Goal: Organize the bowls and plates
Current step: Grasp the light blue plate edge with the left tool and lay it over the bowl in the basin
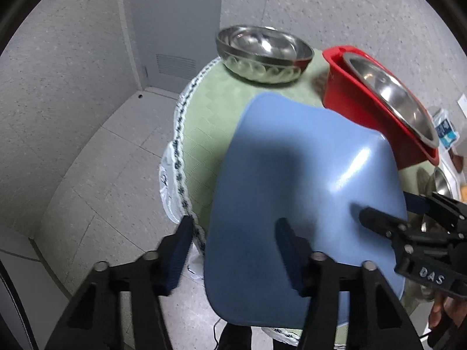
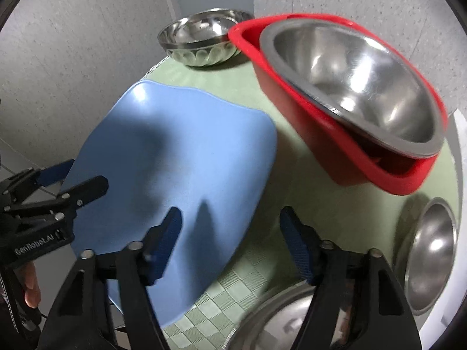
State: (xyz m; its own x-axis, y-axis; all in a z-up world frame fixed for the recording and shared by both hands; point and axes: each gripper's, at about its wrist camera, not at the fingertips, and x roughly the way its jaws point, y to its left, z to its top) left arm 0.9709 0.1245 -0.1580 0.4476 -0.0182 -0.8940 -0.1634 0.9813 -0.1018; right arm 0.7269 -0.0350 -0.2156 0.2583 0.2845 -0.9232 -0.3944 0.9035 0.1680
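A blue square plate lies on the green tablecloth, overhanging its near edge. My left gripper is open, one finger off the plate's left edge and one over the plate. My right gripper is open and empty, straddling the plate's right edge. A red basin holds a steel bowl. A patterned steel bowl stands at the far edge; in the left wrist view it is behind the basin.
Two more steel bowls lie near my right gripper, one at the right and one at the bottom. The table is round, with floor and a grey door beyond its left side.
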